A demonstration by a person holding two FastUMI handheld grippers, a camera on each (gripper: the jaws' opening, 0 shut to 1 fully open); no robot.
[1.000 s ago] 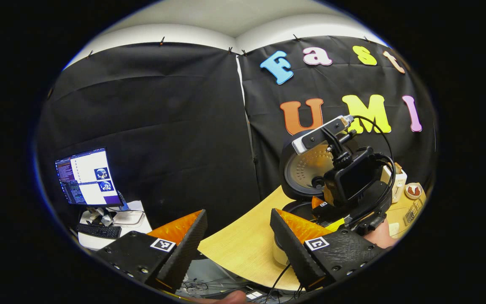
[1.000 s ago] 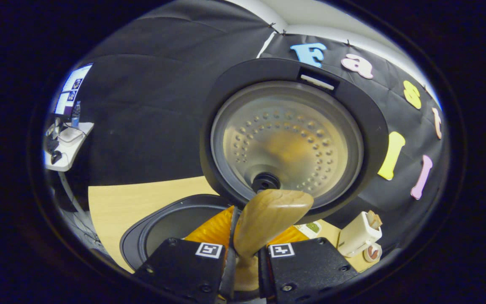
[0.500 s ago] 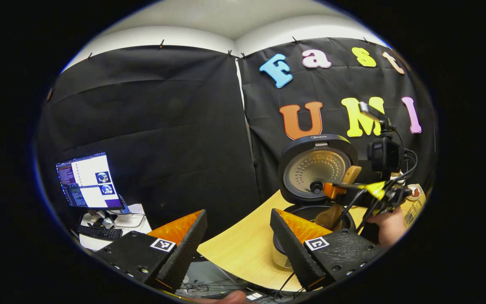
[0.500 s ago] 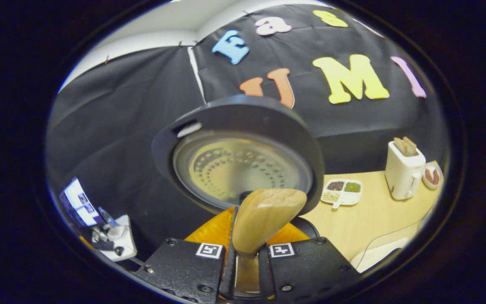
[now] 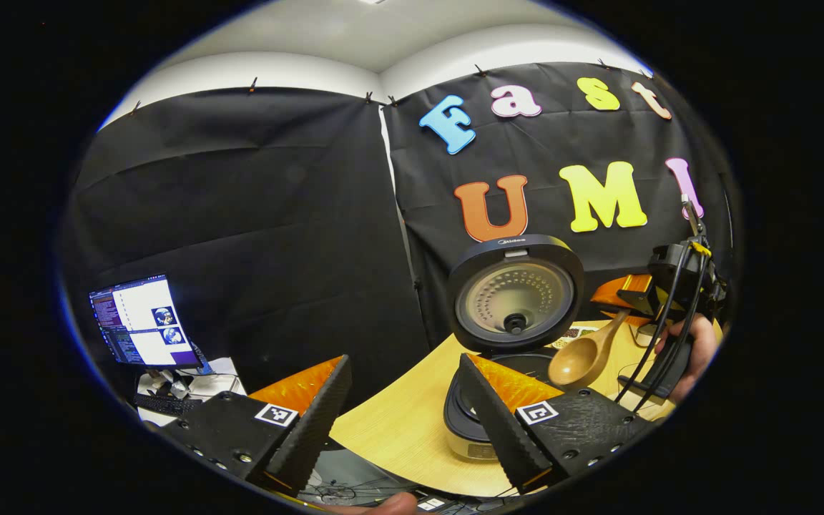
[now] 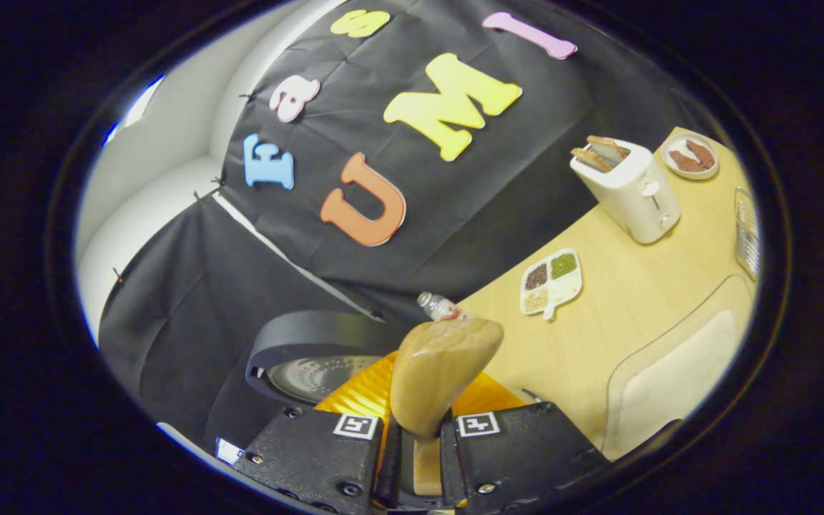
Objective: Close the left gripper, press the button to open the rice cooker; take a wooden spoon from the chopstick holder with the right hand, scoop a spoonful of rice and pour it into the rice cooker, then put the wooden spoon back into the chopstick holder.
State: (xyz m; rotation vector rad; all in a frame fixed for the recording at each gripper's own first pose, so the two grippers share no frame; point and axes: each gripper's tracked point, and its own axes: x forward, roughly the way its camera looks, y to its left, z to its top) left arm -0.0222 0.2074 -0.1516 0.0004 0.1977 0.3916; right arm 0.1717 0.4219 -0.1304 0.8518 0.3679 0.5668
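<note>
Rice cooker (image 5: 508, 336) stands lower right of centre in the left gripper view, lid up, on the pale worktop (image 5: 405, 422). The left gripper (image 5: 401, 422) fills the bottom of this frame, its fingers wide apart with nothing between them. At the right edge a hand (image 5: 691, 350) holds the right gripper (image 5: 634, 297), with the wooden spoon (image 5: 584, 357) hanging bowl-down beside the cooker. A monitor (image 5: 141, 320) glows at lower left.

In the right gripper view, the right gripper (image 6: 415, 443) sits at bottom centre, fingers clamped on the wooden spoon (image 6: 435, 379) handle. The spoon bowl blocks part of the cooker's lid (image 6: 312, 361). A toaster (image 6: 626, 187), a divided dish (image 6: 551, 280), a small plate (image 6: 689, 154) and a bottle (image 6: 439, 306) stand on the worktop at upper right.
</note>
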